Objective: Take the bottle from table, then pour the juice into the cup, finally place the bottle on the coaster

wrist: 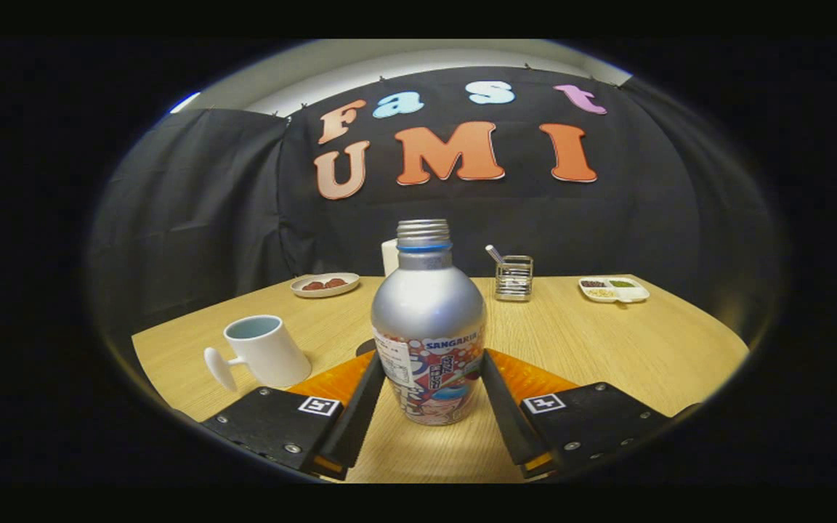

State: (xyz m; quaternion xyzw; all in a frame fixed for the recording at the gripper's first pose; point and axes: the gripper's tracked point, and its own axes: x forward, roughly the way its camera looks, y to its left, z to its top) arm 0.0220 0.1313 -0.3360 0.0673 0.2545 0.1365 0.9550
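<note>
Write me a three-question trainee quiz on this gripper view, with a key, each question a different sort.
1. True or false: the aluminium bottle stands upright between the fingers of the hand-held gripper, and its cap is off.
2. Multiple choice: the white mug stands
A. left of the bottle, tilted
B. right of the bottle, upright
C. behind the wire holder
3. Fill in: far across the wooden table, to the right of the wire holder, lies a white divided ____.

Key: 1 true; 2 A; 3 dish. The fingers flank the bottle's lower body closely; whether both press on it is unclear.
</note>
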